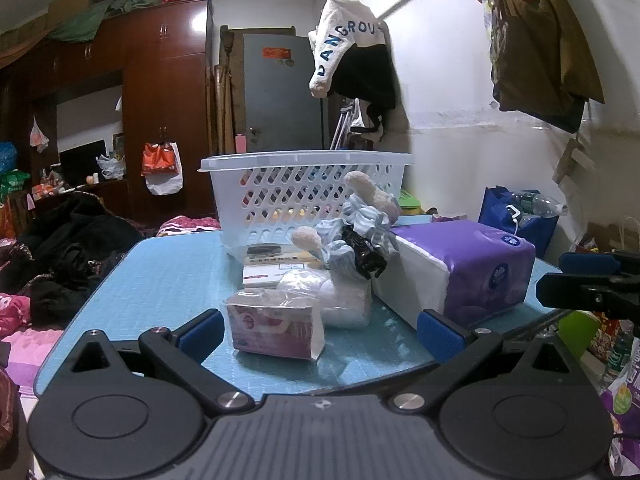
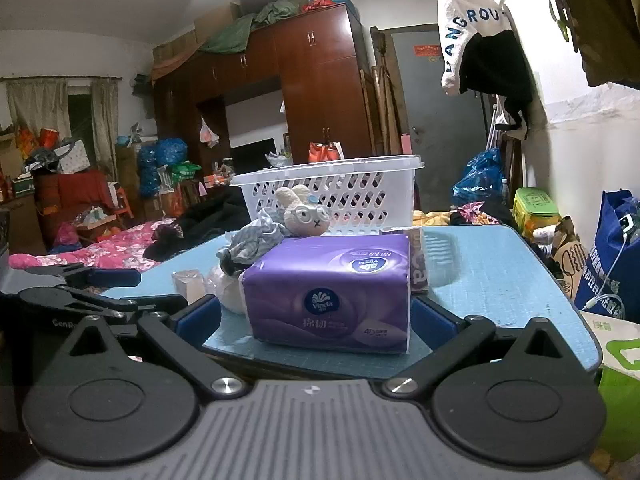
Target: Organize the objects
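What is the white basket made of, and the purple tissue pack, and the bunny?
The white basket looks like hard, smooth plastic: its walls are moulded with rows of holes. The purple tissue pack seems wrapped in thin glossy plastic film, which shines and creases; white paper probably fills it. The bunny looks like soft fuzzy plush, likely fabric, with a stitched face.

Plush rabbit (image 1: 356,220): face hidden in left wrist view, only ears and striped cloth show. Basket (image 1: 304,188) contents unclear thru the lattice. Flat box (image 1: 276,270) at frame centre mostly covered by plastic bag (image 1: 332,296), label too small to read. Right gripper (image 1: 588,280) cut off at right edge.
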Demonstrator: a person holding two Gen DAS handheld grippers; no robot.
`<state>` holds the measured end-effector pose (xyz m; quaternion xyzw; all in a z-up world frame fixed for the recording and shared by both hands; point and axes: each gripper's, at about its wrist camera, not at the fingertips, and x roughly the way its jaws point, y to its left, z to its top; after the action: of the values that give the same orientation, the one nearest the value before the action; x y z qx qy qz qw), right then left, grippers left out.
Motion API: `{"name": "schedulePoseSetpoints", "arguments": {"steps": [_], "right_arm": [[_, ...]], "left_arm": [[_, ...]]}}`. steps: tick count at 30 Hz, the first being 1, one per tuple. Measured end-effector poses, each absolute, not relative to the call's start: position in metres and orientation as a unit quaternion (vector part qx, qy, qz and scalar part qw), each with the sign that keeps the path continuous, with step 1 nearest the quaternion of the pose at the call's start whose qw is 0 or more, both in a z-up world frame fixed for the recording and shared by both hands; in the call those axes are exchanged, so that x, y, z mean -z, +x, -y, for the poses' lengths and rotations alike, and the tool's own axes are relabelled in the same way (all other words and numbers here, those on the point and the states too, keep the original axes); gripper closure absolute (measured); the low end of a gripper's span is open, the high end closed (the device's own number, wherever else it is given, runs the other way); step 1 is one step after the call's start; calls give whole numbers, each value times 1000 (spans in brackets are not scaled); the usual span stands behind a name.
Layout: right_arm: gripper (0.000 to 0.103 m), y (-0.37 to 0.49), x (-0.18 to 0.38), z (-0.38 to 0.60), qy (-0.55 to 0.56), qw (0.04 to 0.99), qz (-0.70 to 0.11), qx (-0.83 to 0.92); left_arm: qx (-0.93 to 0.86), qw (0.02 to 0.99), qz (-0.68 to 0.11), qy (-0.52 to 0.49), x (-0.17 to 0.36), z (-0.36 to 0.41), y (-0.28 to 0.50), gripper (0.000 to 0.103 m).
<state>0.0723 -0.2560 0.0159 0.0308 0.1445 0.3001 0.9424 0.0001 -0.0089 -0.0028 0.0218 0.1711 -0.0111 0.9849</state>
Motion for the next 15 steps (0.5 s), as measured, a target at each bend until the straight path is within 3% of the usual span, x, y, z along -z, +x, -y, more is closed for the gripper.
{"name": "schedulePoseSetpoints", "arguments": {"steps": [15], "right_arm": [[0, 73, -16, 256, 32, 942, -146, -301]], "left_arm": [[15, 985, -172, 22, 3, 10, 1, 0]]}}
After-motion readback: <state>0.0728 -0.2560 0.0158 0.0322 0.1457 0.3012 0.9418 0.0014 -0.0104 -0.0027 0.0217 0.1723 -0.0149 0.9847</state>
